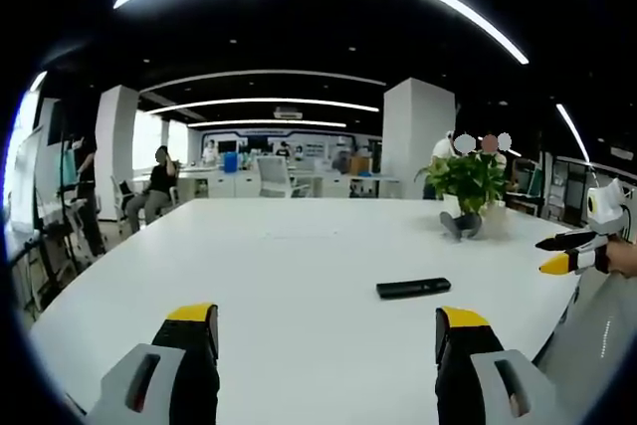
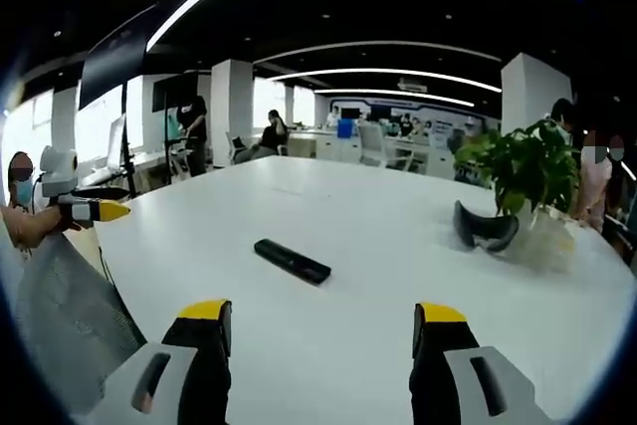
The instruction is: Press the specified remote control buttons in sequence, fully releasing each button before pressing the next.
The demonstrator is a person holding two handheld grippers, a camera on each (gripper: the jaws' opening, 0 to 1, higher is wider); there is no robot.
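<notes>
Both grippers off the counter (image 1: 299, 276), nothing pressed yet as far as I can judge; remote (image 1: 413, 288) lies flat on the white top, long axis roughly crosswise to my left view, well apart from both sets of jaws; in the right gripper view the same remote (image 2: 292, 260) sits diagonally ahead and left of centre, bare counter all round it, so access is unobstructed.

Left gripper (image 1: 326, 330): jaws spread wide, holding nothing; right gripper (image 2: 321, 325): same, jaws parted and empty. I read that as a standby pose; for a button press I'd want one jaw tip used as a poker, or the jaws closed first for a stiffer point; my call, not something visible.

Each gripper also appears at the edge of the other's view, at the counter's edge: right one (image 1: 572, 252) with yellow tips close together from that angle, left one (image 2: 92, 210) likewise; too small to judge the gap there.

Potted plant (image 2: 523, 171) and a dark curved object (image 2: 485, 228) stand far right, clear of the work path. Buttons on the remote are not legible from here; I can't tell which face is up. People sit in the background, away from the counter.
</notes>
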